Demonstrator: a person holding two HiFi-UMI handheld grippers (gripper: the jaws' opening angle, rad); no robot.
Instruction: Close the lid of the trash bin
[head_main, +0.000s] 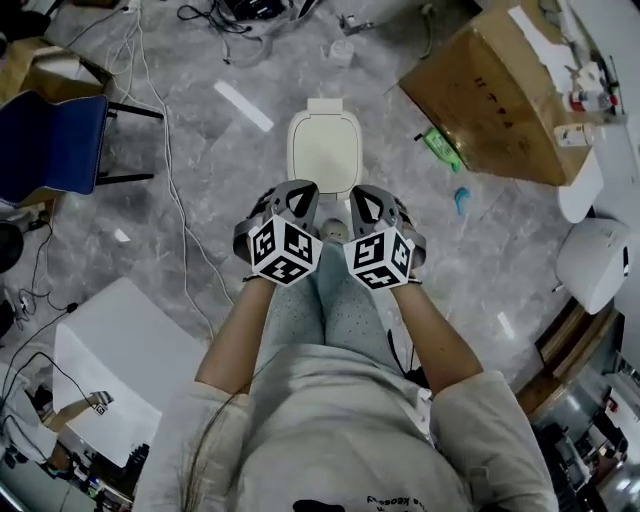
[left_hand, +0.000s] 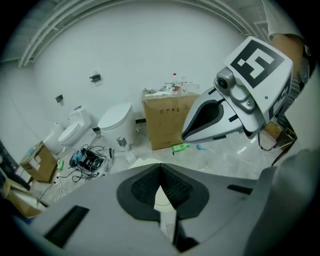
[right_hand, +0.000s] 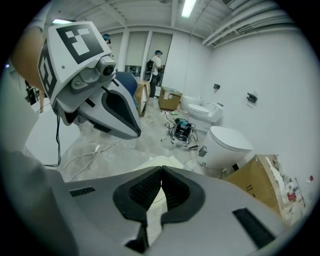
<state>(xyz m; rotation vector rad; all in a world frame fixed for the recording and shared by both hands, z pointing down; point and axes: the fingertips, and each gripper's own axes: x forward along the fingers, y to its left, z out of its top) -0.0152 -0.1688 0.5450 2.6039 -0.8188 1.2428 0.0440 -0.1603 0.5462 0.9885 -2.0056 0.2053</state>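
The white trash bin (head_main: 324, 150) stands on the grey floor right in front of me, its lid lying flat and closed. Both grippers hang side by side above its near edge, apart from it. My left gripper (head_main: 297, 193) is shut with nothing between its jaws, and so is my right gripper (head_main: 366, 197). In the left gripper view the pads (left_hand: 172, 187) meet at the tip, and a strip of the cream lid (left_hand: 162, 199) shows below them. In the right gripper view the gripper (right_hand: 161, 171) is shut, with the lid (right_hand: 156, 162) just beyond it.
A large cardboard box (head_main: 498, 95) sits at the right, with a green bottle (head_main: 440, 150) beside it. A blue chair (head_main: 55, 140) and cables (head_main: 165, 150) lie to the left, and a white board (head_main: 120, 360) at the near left. Toilets (left_hand: 115, 120) stand along the wall. A person (right_hand: 156, 62) stands far off.
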